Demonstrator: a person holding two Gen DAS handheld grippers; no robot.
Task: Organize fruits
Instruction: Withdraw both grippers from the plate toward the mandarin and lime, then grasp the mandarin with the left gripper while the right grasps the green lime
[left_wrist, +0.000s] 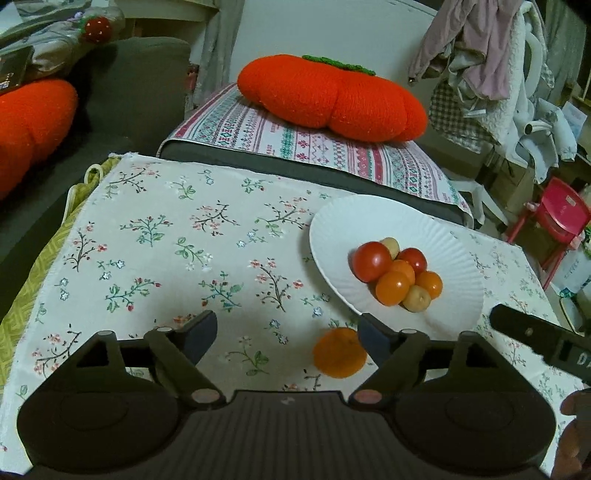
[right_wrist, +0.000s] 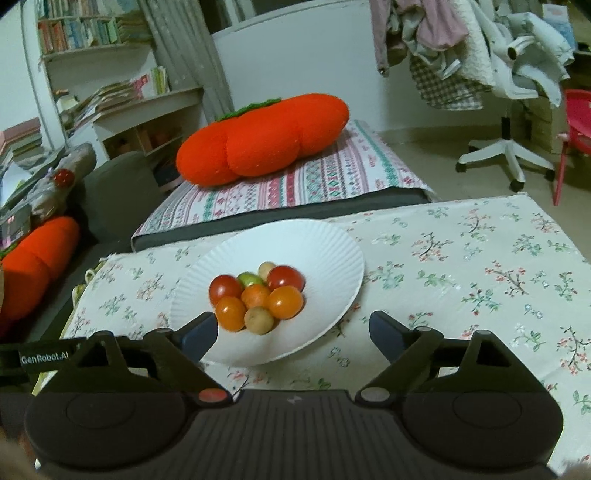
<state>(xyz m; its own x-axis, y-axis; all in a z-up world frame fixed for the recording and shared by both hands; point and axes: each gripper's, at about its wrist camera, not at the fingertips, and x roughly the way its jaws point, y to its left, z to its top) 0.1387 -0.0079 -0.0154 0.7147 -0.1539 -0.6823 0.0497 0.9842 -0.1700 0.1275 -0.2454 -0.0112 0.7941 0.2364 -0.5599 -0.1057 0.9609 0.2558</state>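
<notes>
A white paper plate (left_wrist: 388, 221) (right_wrist: 295, 243) on the floral tablecloth holds several small fruits (left_wrist: 399, 275) (right_wrist: 256, 297): red and orange cherry tomatoes, pale yellow ones and a green one. A blurred orange fruit (left_wrist: 339, 352) lies on the cloth just off the plate, between the fingers of my left gripper (left_wrist: 286, 338) and close to the right one. The left gripper is open and empty. My right gripper (right_wrist: 293, 334) is open and empty, its left finger (right_wrist: 199, 332) over the plate's near rim.
A big orange pumpkin cushion (left_wrist: 328, 94) (right_wrist: 262, 138) sits on a striped mat behind the table. A second one (left_wrist: 29, 129) lies on the sofa at left. The right gripper's body (left_wrist: 539, 339) shows at the left view's right edge. A white chair (right_wrist: 517, 92) and red chair (left_wrist: 554, 221) stand right.
</notes>
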